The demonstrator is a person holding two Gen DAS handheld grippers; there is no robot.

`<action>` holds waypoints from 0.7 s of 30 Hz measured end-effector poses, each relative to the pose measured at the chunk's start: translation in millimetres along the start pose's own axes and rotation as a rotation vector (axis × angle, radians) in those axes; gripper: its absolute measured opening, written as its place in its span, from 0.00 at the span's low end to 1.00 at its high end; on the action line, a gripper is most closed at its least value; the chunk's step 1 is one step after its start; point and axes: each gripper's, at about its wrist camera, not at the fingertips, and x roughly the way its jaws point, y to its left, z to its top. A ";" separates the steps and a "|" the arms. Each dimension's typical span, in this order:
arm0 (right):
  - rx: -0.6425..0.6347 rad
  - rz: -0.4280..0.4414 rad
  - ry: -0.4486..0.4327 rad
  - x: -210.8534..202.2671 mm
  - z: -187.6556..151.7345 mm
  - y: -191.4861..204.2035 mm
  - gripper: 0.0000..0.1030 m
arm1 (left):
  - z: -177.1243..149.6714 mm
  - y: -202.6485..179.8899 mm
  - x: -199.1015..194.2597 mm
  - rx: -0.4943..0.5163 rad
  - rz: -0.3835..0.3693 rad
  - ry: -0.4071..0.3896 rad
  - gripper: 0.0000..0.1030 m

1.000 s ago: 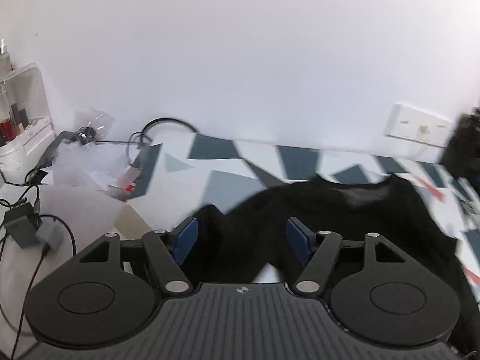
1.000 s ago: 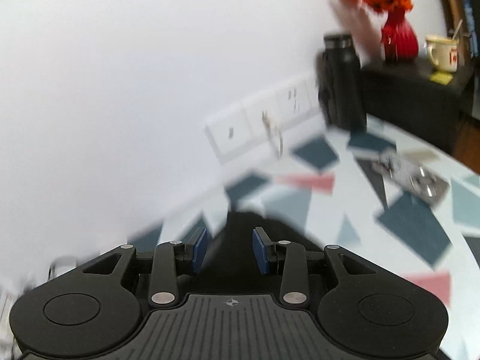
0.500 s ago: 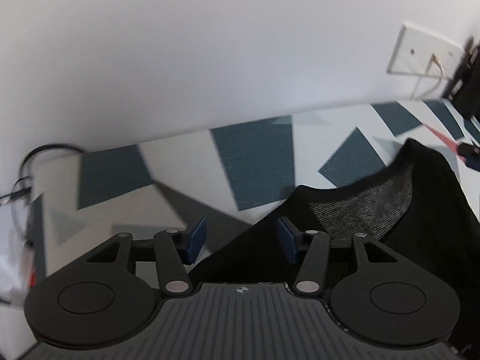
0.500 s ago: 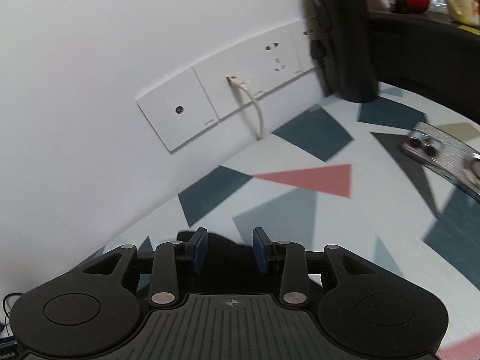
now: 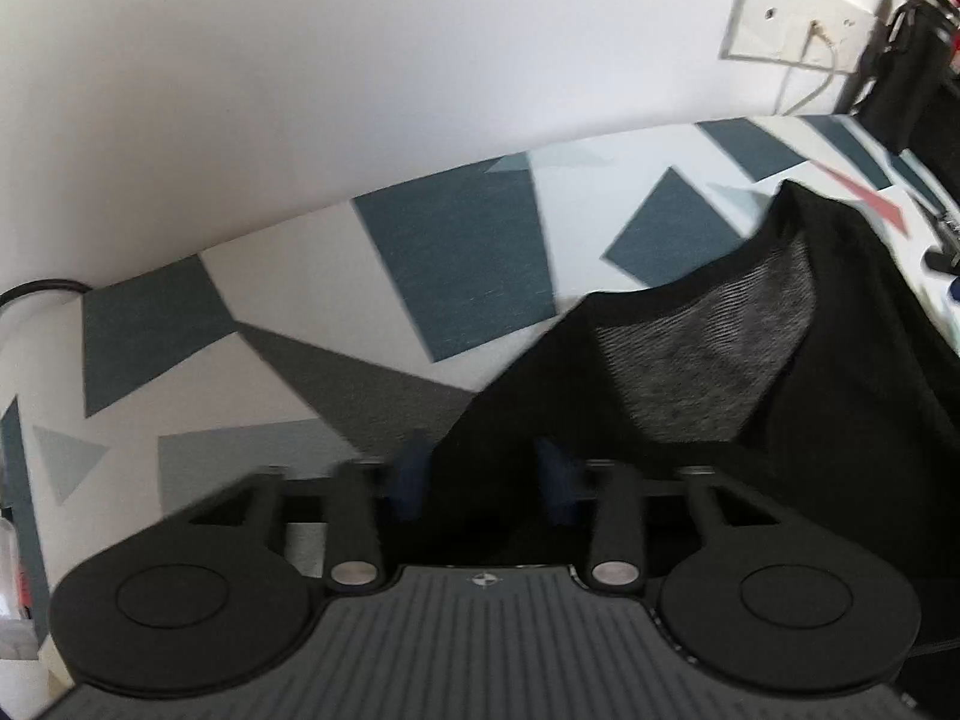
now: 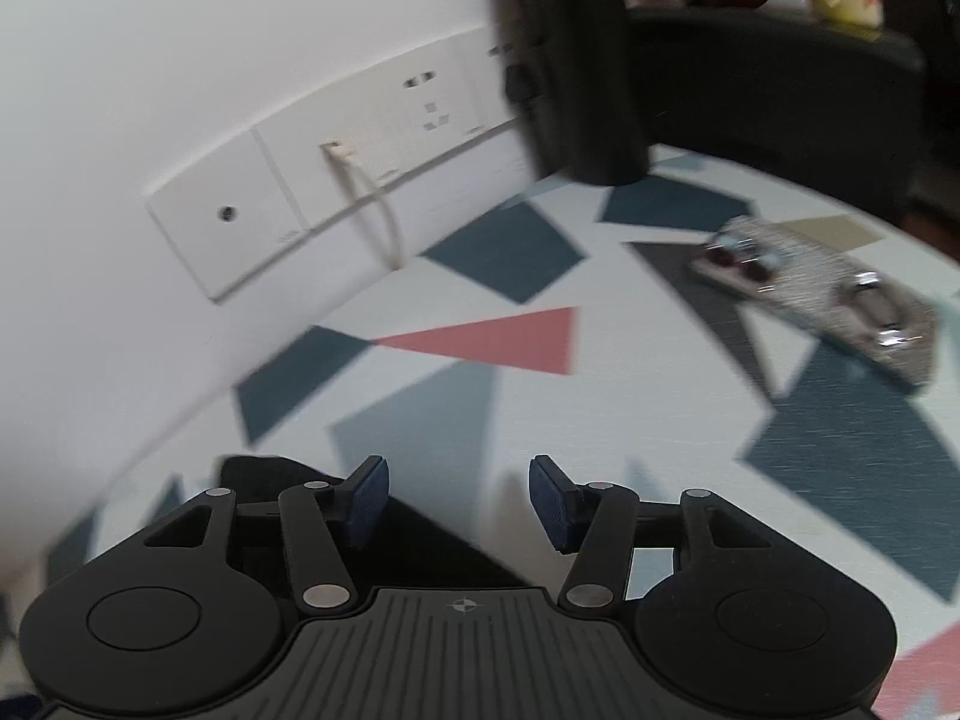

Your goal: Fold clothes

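While the black shirt (image 5: 750, 372) lies spread on the patterned desk (image 5: 456, 276) near its back edge by the wall, the left gripper (image 5: 486, 474) has its fingers apart with shirt fabric between them — blurred, so grip uncertain. The right gripper (image 6: 459, 495) stands wide over the shirt's corner — holding nothing.

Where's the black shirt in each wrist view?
Left wrist: the black shirt fills the lower right, neckline toward the wall, its near edge between the fingers of the left hand-held gripper.
Right wrist: only a dark corner at lower left, beside the open right hand-held gripper.
Shared landmark: white wall socket plate with a cable.
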 end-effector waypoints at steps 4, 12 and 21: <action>-0.028 -0.001 0.076 5.1 -12.1 -10.4 0.46 | -4.2 -6.0 -12.2 -0.062 0.060 -0.065 0.08; -0.117 0.060 0.084 2.5 -23.2 2.4 0.45 | 12.4 18.9 -21.6 -0.290 0.264 -0.200 0.08; -0.232 0.112 0.100 6.5 -26.9 21.1 0.05 | 9.4 0.1 17.7 -0.153 0.361 -0.148 0.13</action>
